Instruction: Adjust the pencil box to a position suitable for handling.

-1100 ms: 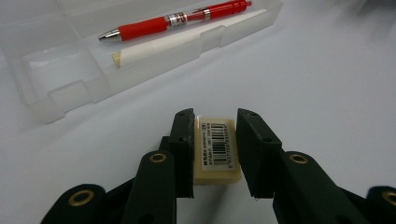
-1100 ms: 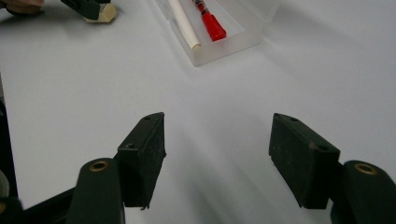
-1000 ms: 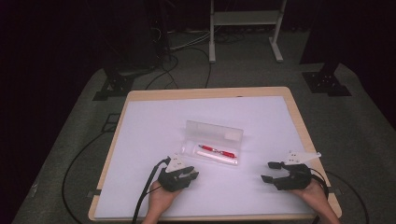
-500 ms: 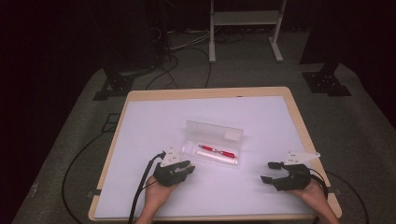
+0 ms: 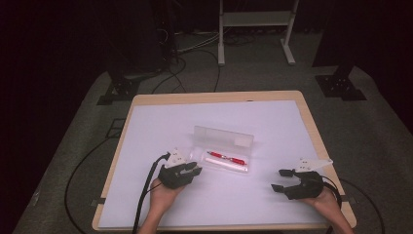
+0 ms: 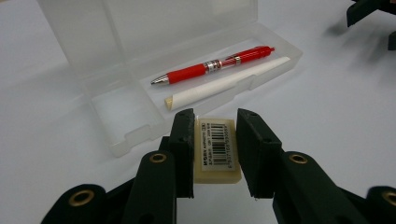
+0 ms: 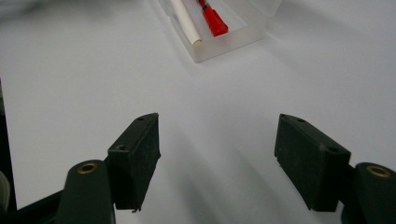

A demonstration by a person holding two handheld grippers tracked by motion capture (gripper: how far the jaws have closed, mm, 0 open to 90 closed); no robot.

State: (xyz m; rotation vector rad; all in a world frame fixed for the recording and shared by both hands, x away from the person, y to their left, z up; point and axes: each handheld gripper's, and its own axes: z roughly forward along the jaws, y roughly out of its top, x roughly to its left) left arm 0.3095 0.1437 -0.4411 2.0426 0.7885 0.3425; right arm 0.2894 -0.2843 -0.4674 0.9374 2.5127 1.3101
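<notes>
A clear plastic pencil case (image 5: 224,141) lies open in the middle of the white table. In its tray lie a red pen (image 6: 210,67) and a white paper-wrapped stick (image 6: 229,81). My left gripper (image 6: 215,128) is shut on a cream eraser (image 6: 215,149) with a barcode label, held just off the case's near left corner; the high view has this gripper (image 5: 192,168) right beside the case. My right gripper (image 7: 217,144) stands open over bare table, nothing between its jaws, which have just been opening. It hovers to the right of the case (image 7: 229,44), well apart from it.
The table has a wooden rim (image 5: 214,97) around a white mat. A cable (image 5: 146,190) trails from the left gripper over the front edge. The case's lid (image 6: 140,23) stands up behind the tray. Dark floor with cables and stands surrounds the table.
The left gripper with the eraser has lifted a little and moved toward the case. The right hand has stayed in place, its jaws slightly wider.
</notes>
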